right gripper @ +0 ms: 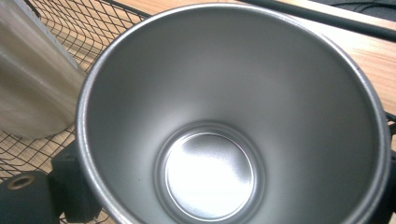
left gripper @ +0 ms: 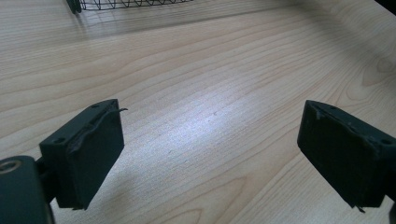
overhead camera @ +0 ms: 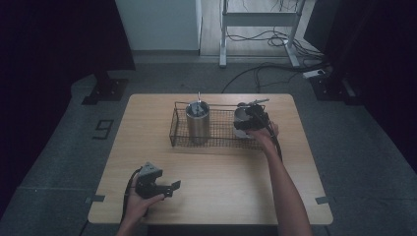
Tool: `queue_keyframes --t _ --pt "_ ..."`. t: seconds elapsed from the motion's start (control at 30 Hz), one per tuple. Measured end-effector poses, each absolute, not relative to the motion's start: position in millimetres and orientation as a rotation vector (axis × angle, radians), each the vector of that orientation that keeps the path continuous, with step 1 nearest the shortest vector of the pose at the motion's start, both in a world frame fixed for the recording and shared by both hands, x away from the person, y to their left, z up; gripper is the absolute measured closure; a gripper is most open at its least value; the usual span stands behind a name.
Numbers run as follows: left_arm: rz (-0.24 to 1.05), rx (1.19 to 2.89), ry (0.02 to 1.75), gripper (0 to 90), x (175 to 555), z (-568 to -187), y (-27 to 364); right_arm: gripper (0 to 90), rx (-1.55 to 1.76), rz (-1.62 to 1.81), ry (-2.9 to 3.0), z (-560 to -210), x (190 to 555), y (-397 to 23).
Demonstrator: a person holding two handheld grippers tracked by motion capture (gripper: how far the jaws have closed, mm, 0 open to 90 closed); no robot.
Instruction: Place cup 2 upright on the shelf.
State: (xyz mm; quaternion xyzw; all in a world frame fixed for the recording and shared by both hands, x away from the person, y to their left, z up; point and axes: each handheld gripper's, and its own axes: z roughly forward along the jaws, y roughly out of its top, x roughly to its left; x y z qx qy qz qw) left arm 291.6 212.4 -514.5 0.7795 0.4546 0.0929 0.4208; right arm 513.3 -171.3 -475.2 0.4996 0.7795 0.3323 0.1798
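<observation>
Resting on the table nearer the person than the wire basket, the left hand-held gripper has its jaws spread wide over bare wood. A tall steel canister stands in the basket's left part. At the basket's right end, the right hand-held gripper pinches a steel cup by its rim; the right gripper view looks into its bare, shiny interior.
</observation>
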Motion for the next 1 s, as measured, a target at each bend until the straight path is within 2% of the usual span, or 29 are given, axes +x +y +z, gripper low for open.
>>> queue_keyframes --t 1.0 --pt "0.235 1.956 1.136 8.2 291.2 -515.0 210.6 7.6 1.472 0.829 2.236 -486.5 519.2 -173.0"
